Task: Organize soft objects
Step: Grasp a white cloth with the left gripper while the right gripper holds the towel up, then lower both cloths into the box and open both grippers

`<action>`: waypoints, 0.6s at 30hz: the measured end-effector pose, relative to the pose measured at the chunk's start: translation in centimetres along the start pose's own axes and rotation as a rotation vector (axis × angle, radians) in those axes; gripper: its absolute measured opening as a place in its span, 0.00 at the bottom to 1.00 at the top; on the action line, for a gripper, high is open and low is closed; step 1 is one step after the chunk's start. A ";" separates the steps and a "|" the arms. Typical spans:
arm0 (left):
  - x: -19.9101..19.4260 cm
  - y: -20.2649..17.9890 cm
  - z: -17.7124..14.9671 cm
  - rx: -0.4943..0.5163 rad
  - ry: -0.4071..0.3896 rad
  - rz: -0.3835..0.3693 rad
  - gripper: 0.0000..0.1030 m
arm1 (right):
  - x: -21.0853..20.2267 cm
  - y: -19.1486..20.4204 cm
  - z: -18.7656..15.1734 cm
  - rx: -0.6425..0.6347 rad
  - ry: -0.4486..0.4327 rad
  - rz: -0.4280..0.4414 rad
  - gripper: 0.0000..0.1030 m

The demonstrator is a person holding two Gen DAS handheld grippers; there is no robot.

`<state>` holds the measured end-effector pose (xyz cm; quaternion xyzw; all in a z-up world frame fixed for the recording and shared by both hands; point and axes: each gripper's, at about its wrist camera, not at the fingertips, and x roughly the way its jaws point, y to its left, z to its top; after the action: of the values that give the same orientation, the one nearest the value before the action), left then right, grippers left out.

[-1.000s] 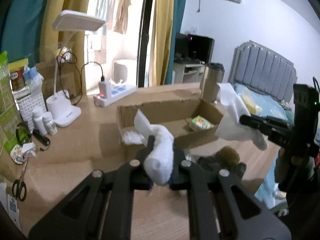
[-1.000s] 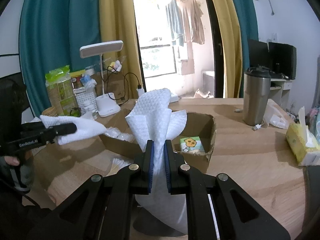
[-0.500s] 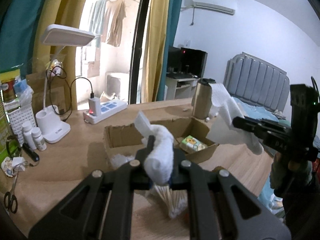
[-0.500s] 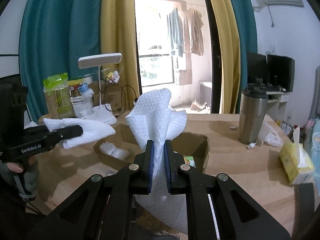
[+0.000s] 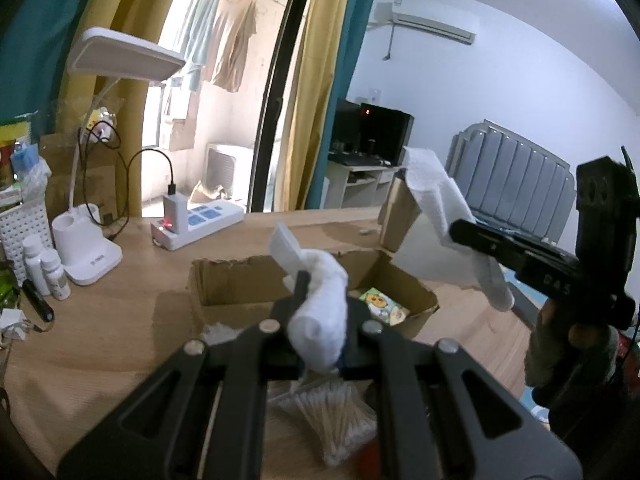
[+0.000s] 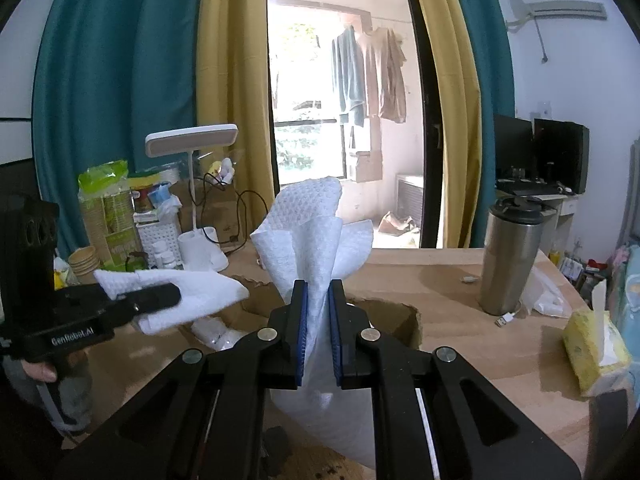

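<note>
Left gripper [image 5: 318, 336] clamped on a rolled white cloth [image 5: 320, 312], held up over the near edge of the cardboard box [image 5: 236, 280]. Under that gripper, nearest the lens: clear bag of cotton swabs [image 5: 332, 420] on the wooden table [image 5: 100, 340].

Right gripper [image 6: 317, 332] pinched tight on a white embossed wipe [image 6: 312, 232], top fanning upward, lower part hanging below the pads [image 6: 301, 320]. Same wipe from the left wrist view [image 5: 440, 208]: held above the box's right end. Left-held cloth from the right wrist view [image 6: 180, 300]: raised over the box's left side.

Inside the box: small green-printed packet [image 5: 380, 306] at right end, white plastic-wrapped bundle [image 6: 216, 332] at left end. One box flap [image 5: 398, 216] standing up at the far right corner.

Beyond the box, left side: white power strip [image 5: 200, 224] with a charger plugged in, white desk lamp [image 5: 88, 256], two small white bottles [image 5: 44, 268], white perforated basket [image 5: 20, 228]. Right side: steel tumbler [image 6: 508, 256], yellow tissue pack [image 6: 592, 348] near the table edge.

Farthest back: yellow and teal curtains [image 6: 232, 80], clothes hanging outside the glass door [image 6: 368, 76].
</note>
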<state>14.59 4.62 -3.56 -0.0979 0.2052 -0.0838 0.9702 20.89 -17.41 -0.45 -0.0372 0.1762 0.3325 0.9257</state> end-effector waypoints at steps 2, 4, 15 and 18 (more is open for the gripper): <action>0.2 0.0 0.1 -0.004 -0.005 -0.003 0.10 | 0.5 0.0 0.2 0.001 0.002 0.004 0.11; 0.4 0.0 0.2 -0.010 -0.009 -0.004 0.10 | 1.0 0.1 0.4 0.004 0.004 0.011 0.11; 2.8 -0.2 0.4 -0.017 0.001 0.000 0.10 | 4.3 -0.3 1.6 0.080 0.019 0.120 0.11; 3.8 0.0 0.3 -0.016 0.011 0.011 0.11 | 5.7 -0.3 1.5 0.095 0.045 0.139 0.11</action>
<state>18.11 3.88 -4.72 -0.1042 0.2117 -0.0775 0.9687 25.64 -13.98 -1.03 0.0116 0.2145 0.3861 0.8971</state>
